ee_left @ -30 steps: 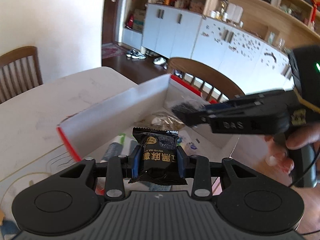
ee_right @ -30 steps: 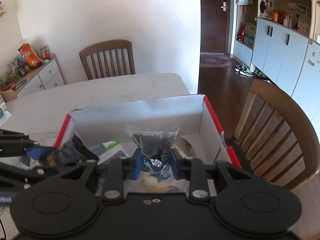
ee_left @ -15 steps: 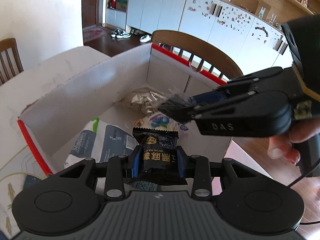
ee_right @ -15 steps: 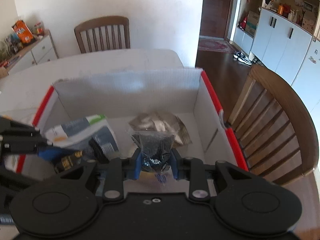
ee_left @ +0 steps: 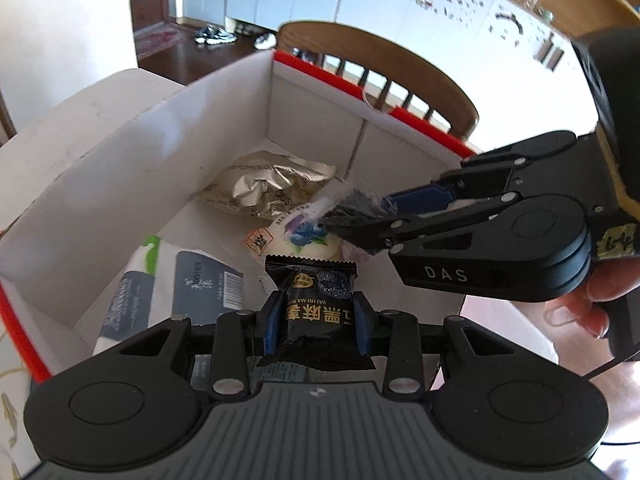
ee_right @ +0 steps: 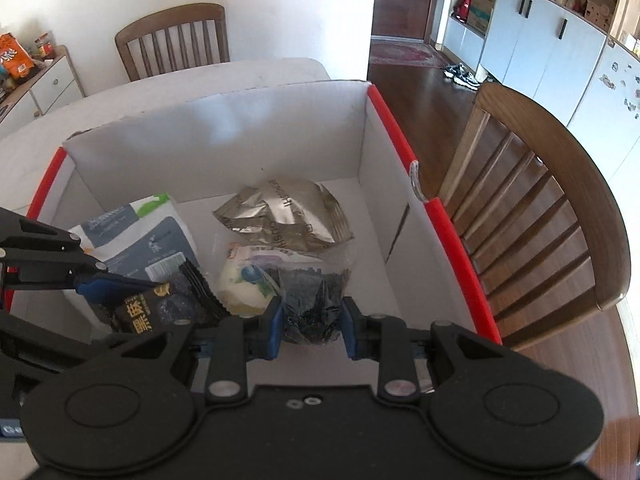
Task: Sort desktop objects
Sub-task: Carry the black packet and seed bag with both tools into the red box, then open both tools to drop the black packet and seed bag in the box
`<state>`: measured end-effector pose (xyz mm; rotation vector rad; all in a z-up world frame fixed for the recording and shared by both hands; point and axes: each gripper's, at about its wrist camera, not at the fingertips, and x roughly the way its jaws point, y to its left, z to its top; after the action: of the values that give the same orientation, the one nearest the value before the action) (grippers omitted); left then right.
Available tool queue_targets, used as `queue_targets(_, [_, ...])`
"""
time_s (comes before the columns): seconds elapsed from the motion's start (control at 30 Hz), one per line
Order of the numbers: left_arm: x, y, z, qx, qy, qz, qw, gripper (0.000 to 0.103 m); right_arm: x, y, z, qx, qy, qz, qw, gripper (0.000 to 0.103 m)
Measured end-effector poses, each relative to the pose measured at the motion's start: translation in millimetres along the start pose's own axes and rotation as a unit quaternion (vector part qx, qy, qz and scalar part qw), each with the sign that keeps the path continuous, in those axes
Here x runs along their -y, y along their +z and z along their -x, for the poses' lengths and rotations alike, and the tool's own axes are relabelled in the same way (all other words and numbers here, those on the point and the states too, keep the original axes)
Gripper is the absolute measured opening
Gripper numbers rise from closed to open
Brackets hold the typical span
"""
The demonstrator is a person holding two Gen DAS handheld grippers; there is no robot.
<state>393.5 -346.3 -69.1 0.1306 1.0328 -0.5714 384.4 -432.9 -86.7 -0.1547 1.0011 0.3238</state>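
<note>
Over the open white box [ee_right: 224, 128] with its red-edged rim, both tools hang side by side. The left hand-held gripper [ee_left: 316, 322] is closed on a black snack packet [ee_left: 316, 300] with gold lettering, pinched between its blue pads and held above the near left part of the box. The right hand-held gripper [ee_right: 311, 326] is clamped on a clear bag of small black bits [ee_right: 312, 296], held above the middle of the box. Down on the box floor lie a crumpled silver foil pouch [ee_right: 284, 216] toward the far side, a white packet with a blueberry picture [ee_right: 244, 286] just near of it, and a white-and-grey pack [ee_right: 140, 236] on the left. The box sits on a pale table [ee_right: 180, 80], with a wooden chair [ee_right: 560, 200] close on the right and another chair [ee_right: 172, 40] at the far end.
</note>
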Motion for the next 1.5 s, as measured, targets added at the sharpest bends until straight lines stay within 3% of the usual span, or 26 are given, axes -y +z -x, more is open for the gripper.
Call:
queue_targets(0.33, [-13.2,2.4,-9.4,-0.032,-0.038,0.047,0.9976,0.035,1.1,0.1,-2.8,-0.002,0.004,-0.002,1.000,0.030])
queue_targets(0.63, [-15.9,-1.6,-10.6,-0.034,-0.046,0.062,0.9964,0.038,1.0,0.7,-3.8,-0.002,0.004,0.000,1.000,0.033])
queue_targets(0.8, [-18.3,-2.7,-7.0,-0.022,-0.046,0.074,0.9960,0.060,0.2,1.0,-4.1,-0.002,0.000,0.001,1.000,0.033])
queue_targets(1.07, [-20.6,-3.8,3.0,-0.001,-0.044,0.082,0.9956,0.066,-0.4,0.7,2.6,0.006,0.011,-0.009,1.000,0.048])
queue_targets(1.5, [-23.0,-10.2,26.6,0.039,-0.018,0.086,0.9954,0.071,5.3,-2.0,22.6,0.029,0.025,-0.027,0.999,0.061])
